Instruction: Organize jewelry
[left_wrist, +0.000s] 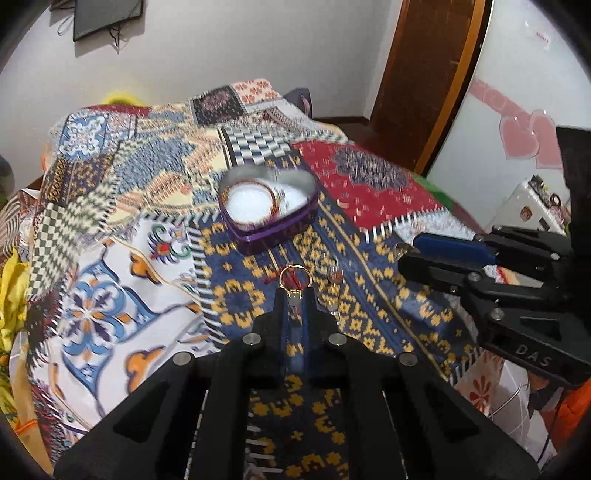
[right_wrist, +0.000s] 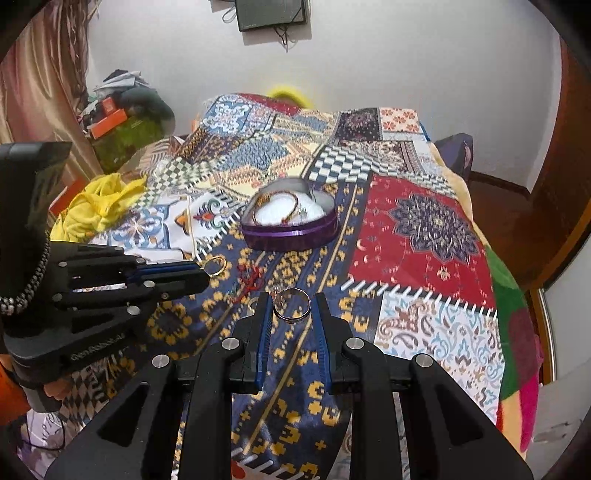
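Observation:
A purple heart-shaped box (left_wrist: 275, 230) stands open on the patterned blanket, with bangles (left_wrist: 258, 201) on its white lining; it also shows in the right wrist view (right_wrist: 291, 232). My left gripper (left_wrist: 295, 295) is shut on a gold ring (left_wrist: 295, 277) and holds it above the blanket, short of the box; the ring also shows in the right wrist view (right_wrist: 215, 265). My right gripper (right_wrist: 291, 306) is shut on a silver ring (right_wrist: 291, 304), held between its blue pads. A red thread piece (right_wrist: 251, 278) lies on the blanket between the grippers.
Small earrings (left_wrist: 332, 275) lie on the blanket near the box. The blanket (right_wrist: 417, 229) covers a bed that drops off at the right. A yellow cloth (right_wrist: 99, 206) lies at the left. A wooden door frame (left_wrist: 424, 81) stands at the back right.

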